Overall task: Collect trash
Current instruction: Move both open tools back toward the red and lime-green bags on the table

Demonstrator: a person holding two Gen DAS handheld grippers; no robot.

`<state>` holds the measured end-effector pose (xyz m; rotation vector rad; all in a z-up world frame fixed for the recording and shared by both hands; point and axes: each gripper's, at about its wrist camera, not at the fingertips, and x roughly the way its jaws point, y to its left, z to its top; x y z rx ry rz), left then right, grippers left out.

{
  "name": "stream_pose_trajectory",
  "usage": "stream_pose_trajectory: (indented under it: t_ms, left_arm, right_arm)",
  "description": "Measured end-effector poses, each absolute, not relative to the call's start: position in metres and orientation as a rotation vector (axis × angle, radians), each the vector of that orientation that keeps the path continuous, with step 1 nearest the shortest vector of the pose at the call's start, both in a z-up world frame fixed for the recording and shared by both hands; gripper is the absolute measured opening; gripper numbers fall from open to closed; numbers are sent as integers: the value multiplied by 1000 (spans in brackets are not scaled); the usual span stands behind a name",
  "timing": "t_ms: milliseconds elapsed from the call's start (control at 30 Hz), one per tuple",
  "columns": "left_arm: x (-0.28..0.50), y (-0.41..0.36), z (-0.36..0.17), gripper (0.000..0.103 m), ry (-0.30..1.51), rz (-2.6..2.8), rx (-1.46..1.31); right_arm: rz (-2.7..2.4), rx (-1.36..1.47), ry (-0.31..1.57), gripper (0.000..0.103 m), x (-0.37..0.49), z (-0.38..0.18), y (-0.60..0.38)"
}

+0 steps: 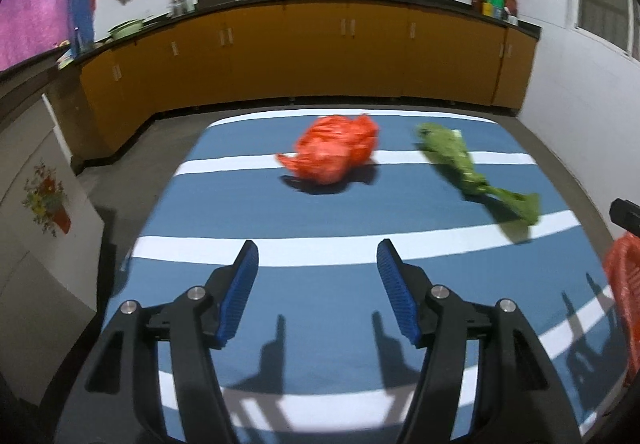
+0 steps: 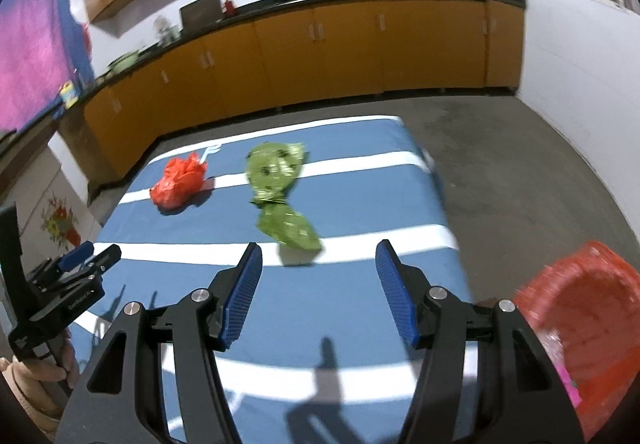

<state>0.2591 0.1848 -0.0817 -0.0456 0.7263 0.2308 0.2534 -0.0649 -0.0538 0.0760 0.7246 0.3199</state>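
Observation:
A crumpled red plastic bag (image 1: 332, 153) (image 2: 180, 181) lies on the far part of the blue-and-white striped tablecloth (image 1: 240, 203) (image 2: 360, 284). To its right lies a twisted green plastic bag (image 1: 460, 163) (image 2: 280, 195). My left gripper (image 1: 318, 248) hangs open over the near half of the cloth, well short of the red bag, nothing between its blue pads. My right gripper (image 2: 318, 248) is open too, just short of the green bag's near end. The left gripper (image 2: 92, 256) also shows at the left edge of the right wrist view, held by a hand.
An open red bag (image 2: 592, 304) (image 1: 624, 284) with something pink inside sits off the table's right front corner. Orange cabinets (image 1: 320, 55) under a dark counter with two woks run along the back wall. A white panel with a flower picture (image 1: 44, 199) stands left of the table.

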Motion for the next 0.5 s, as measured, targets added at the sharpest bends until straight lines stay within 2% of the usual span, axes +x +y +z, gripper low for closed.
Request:
stream_pose_trajectory:
  t_ms: [500]
  left_arm:
    - [291,228,-90,61,700,270,-104]
  right_arm:
    - [340,-56,754,59,338,-89,22]
